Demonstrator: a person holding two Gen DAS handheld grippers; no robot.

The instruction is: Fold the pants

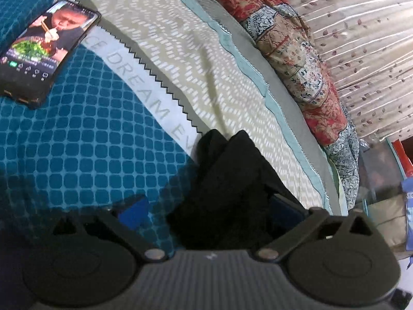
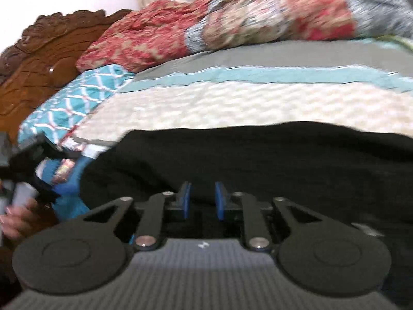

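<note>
The black pants (image 2: 258, 160) lie across the bed in the right wrist view, over a cream quilt (image 2: 232, 103). My right gripper (image 2: 202, 199) sits low on their near edge. Its blue pads (image 2: 185, 199) stand a narrow gap apart, and the gap shows only dark cloth. In the left wrist view a bunched end of the pants (image 1: 227, 180) rises between the wide-spread fingers of my left gripper (image 1: 210, 211). The left blue pad (image 1: 134, 211) is clear of the cloth, while the right one is half hidden by it.
A phone (image 1: 44, 49) with a lit screen lies on the blue checked blanket (image 1: 90, 142) at the left. A patterned duvet (image 1: 296, 59) is rolled along the far side by the curtain (image 1: 361, 38). A carved wooden headboard (image 2: 38, 59) stands at the left. A person's hand (image 2: 18, 217) is near it.
</note>
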